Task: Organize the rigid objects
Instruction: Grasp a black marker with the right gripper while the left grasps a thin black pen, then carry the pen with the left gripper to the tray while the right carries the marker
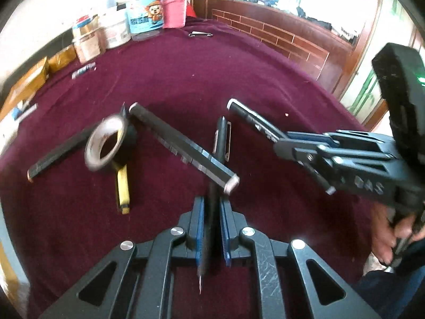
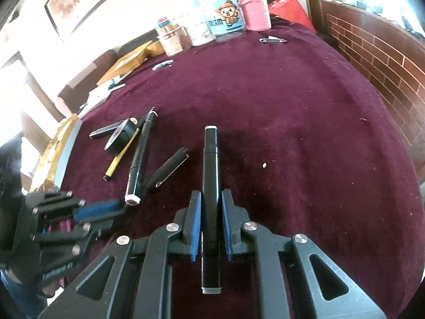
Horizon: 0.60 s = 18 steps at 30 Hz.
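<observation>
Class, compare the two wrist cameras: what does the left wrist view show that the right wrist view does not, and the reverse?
Only left wrist: a thin black pen clamped in the left gripper, and a hand. Only right wrist: a framed picture on the wall. Both: tape roll, yellow pencil, maroon cloth, the marker in the right gripper.

left hand-held gripper clamping black pen

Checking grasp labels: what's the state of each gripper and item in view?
left gripper: shut on thin black pen
right gripper: shut on black marker
second marker: lying loose on cloth
tape roll: tilted on edge
yellow pen: lying on cloth
</observation>
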{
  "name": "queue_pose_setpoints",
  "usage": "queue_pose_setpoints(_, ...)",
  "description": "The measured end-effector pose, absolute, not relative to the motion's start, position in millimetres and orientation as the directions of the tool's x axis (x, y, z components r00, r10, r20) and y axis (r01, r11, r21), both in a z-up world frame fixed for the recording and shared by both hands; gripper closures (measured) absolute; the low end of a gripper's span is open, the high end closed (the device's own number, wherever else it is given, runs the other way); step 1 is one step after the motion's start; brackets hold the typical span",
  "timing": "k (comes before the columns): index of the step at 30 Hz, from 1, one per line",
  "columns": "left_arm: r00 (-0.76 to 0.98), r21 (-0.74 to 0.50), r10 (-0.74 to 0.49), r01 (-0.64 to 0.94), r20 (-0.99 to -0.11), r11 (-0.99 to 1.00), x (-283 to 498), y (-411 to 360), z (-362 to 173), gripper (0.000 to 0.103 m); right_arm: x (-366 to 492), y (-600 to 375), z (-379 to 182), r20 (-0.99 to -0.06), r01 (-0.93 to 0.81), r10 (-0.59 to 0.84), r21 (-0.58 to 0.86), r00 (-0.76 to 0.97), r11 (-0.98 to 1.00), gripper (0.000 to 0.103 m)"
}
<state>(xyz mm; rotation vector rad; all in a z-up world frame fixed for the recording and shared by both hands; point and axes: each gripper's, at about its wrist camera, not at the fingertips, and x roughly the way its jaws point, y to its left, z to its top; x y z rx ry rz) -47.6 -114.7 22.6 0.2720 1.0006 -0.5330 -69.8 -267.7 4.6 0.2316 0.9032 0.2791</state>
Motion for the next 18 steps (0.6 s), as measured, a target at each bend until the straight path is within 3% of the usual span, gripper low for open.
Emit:
queue_pose_setpoints(4,0.476,0.075,-0.234,0.545,-0.848,0.835,-43,-145,23,0.092,-68,-277,2,-0.718,-0.151,0.393,0.379,0.575,0.913,0.088)
queue_pose_setpoints(9,0.495,0.094,-0.214,0.525,-0.842,0.846,-36,-153,22,0.095,-69,-280,2,-0.709,-0.16,0.416,0.401,0.57,0.902,0.089)
queue_pose_setpoints(18,0.423,-0.113,-0.347,0.488,-0.837,0.866,-53,-104,26,0.095,-73,-282,2,-0.702,-0.169,0.423,0.404,0.574,0.899,0.088)
